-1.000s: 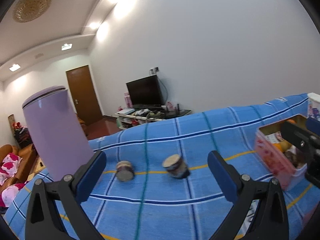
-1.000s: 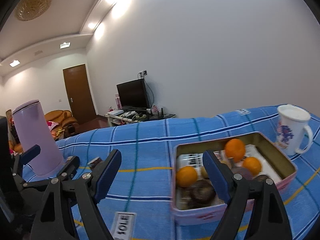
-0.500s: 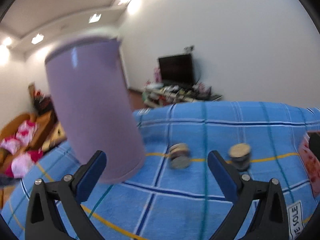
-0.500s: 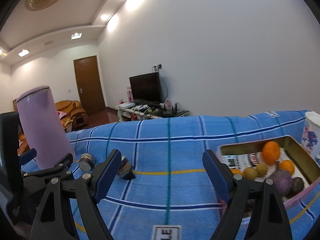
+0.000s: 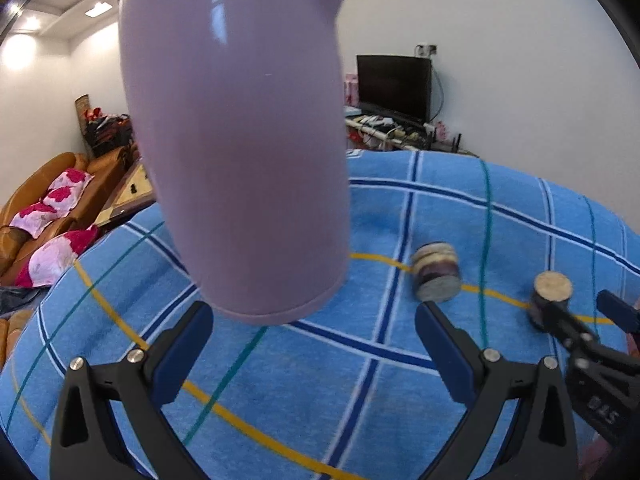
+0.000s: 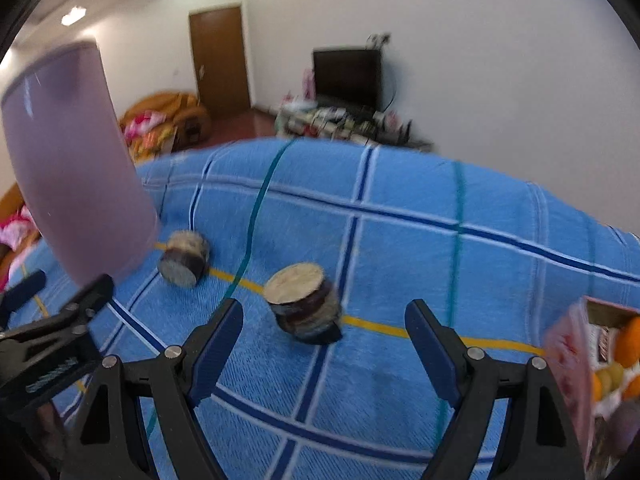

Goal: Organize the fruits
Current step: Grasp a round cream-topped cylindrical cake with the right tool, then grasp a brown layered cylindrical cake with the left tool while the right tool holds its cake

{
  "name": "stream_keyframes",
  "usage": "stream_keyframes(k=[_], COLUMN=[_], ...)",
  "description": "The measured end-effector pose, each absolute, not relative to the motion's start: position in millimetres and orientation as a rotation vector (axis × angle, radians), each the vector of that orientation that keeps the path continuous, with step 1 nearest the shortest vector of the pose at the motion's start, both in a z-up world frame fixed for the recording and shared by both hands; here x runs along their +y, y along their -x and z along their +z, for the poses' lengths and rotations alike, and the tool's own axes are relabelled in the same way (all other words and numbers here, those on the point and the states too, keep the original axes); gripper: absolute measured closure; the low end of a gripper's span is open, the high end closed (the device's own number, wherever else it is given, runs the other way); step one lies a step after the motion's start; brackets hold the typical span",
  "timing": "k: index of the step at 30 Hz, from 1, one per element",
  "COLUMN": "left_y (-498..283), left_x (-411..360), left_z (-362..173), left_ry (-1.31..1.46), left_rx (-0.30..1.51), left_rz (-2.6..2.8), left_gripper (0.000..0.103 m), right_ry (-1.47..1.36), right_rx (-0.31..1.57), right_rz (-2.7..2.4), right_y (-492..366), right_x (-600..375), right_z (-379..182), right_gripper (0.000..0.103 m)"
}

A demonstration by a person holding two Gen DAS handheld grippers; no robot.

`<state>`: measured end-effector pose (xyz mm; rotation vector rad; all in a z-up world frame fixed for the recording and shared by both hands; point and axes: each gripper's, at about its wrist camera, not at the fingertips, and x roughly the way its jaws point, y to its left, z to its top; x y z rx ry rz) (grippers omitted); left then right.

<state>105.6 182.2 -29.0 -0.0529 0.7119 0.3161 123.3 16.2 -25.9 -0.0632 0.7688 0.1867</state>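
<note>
A pink tin [image 6: 568, 356] holding oranges [image 6: 628, 340] and other fruit shows only at the far right edge of the right wrist view. Two small round banded containers lie on the blue checked cloth: one [image 6: 304, 304] just beyond my right gripper [image 6: 324, 330], the other [image 6: 184, 258] further left. My right gripper is open with nothing between its fingers. In the left wrist view my left gripper [image 5: 314, 350] is also open and empty, close in front of a tall purple container [image 5: 240, 140]. The same two banded containers [image 5: 436, 272] [image 5: 552, 292] lie to its right.
The purple container [image 6: 76, 160] stands at the cloth's left end. The left gripper's black frame [image 6: 52, 320] reaches in at the right view's lower left, and the right gripper's frame [image 5: 592, 344] at the left view's right. A sofa [image 5: 44, 208] and a TV stand sit beyond the table.
Both grippers have swung left and dipped. The purple container now fills the left view. The fruit tin slid to the right view's edge and the white mug left it.
</note>
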Motion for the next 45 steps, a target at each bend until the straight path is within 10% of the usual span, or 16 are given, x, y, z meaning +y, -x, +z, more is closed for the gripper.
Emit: stream_keyframes(k=[5,9,36,45], left_y=[-109.2,-108.7,-139.7,-191.0], left_x=[182.8,177.7,129.6,126.8], left_z=[-33.3,-33.6,-17.6,-57.4], left_ry=[0.042,0.024,0.060,0.080], left_rx=[0.736,0.736,0.725,0.925], left_rz=[0.320,0.311,0.141,0.155], left_gripper=[0.000,0.000,0.002,0.020], right_ry=[0.130,0.180,-0.051,-0.071], right_rx=[0.805,0.844,0.465,0.488], right_rz=[0.186,0.181,0.143,0.163], right_y=[-142.0,-147.5,-53.2,-56.0], right_x=[33.3,41.9,-20.4,-24.6], right_z=[-34.2,-40.6,4.6,2.9], right_gripper=[0.019,0.059,0.063,0.063])
